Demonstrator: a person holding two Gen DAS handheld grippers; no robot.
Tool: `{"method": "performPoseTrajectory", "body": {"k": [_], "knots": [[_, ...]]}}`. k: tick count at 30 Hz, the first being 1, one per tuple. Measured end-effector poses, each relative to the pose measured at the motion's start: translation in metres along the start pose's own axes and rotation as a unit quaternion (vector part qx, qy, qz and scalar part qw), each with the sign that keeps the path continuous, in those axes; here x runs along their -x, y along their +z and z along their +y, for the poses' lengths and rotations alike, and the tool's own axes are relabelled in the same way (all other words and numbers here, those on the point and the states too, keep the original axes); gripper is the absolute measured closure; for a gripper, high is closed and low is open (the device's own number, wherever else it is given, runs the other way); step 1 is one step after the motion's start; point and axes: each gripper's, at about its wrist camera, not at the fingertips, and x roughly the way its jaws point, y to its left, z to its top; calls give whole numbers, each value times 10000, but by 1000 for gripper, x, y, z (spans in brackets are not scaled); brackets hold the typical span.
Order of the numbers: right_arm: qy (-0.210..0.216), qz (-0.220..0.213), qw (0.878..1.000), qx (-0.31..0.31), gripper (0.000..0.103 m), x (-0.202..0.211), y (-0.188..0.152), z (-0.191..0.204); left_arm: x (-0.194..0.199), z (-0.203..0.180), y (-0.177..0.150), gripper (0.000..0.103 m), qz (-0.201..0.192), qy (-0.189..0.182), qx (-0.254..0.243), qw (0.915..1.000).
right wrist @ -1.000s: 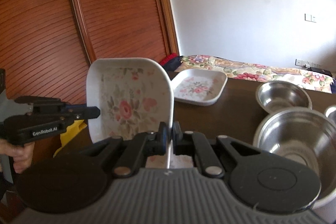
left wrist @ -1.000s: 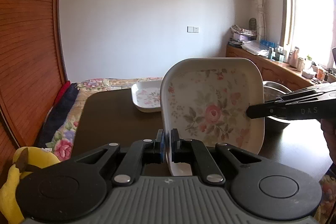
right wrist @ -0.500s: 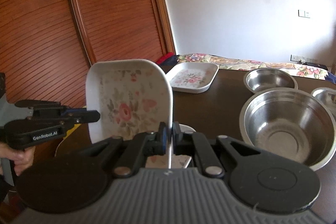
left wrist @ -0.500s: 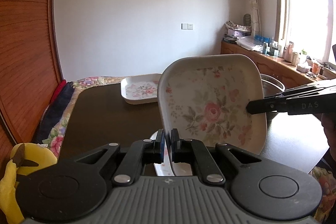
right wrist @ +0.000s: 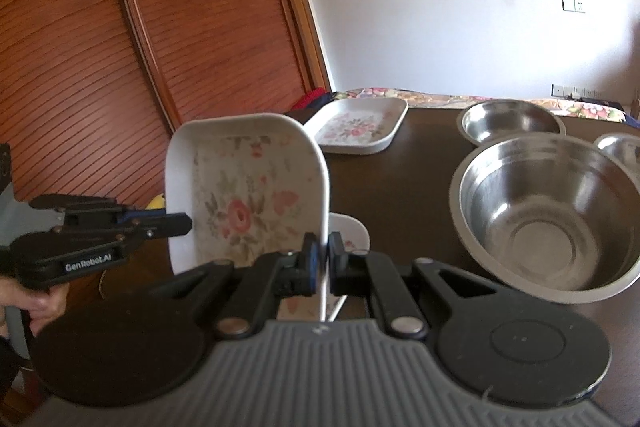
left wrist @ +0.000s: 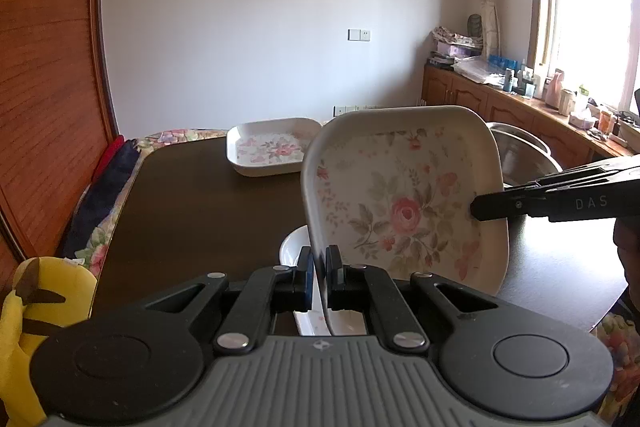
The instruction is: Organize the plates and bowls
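A white square plate with a rose print (left wrist: 404, 199) is held on edge above the dark table (left wrist: 192, 211); it also shows in the right wrist view (right wrist: 244, 195). My left gripper (left wrist: 318, 275) is shut on one rim. My right gripper (right wrist: 324, 263) is shut on the opposite rim; its fingers (left wrist: 520, 205) reach in from the right. Another white plate (left wrist: 294, 251) lies flat under the held one. A third floral plate (left wrist: 272, 151) sits at the table's far side (right wrist: 356, 127).
A large steel bowl (right wrist: 548, 215) stands to the right, a smaller steel bowl (right wrist: 512, 119) behind it and a third (right wrist: 624, 151) at the right edge. A wooden slatted door (right wrist: 160, 39) is on the left. A yellow toy (left wrist: 36, 311) is at the left edge.
Both grippers have risen with the plate. The plate lying flat beneath has come into view and the table sits lower in both views.
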Motion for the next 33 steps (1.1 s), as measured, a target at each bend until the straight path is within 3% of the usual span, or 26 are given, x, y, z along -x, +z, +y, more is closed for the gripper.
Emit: {"method": "performPoseTrajectory", "body": {"k": [13, 31, 32, 33], "knots": [[-29, 130, 9998, -178, 95, -16, -3, 1, -21, 1, 3, 67, 212, 175, 67, 9996], [-476, 67, 9987, 144, 90, -32, -17, 4, -44, 10, -11, 64, 312, 174, 283, 9990], [-502, 55, 9985, 192, 88, -31, -18, 5, -43, 10, -11, 60, 288, 168, 285, 9990], [-519, 19, 9983, 251, 77, -30, -19, 6, -42, 9, -11, 59, 275, 169, 274, 9991]]}}
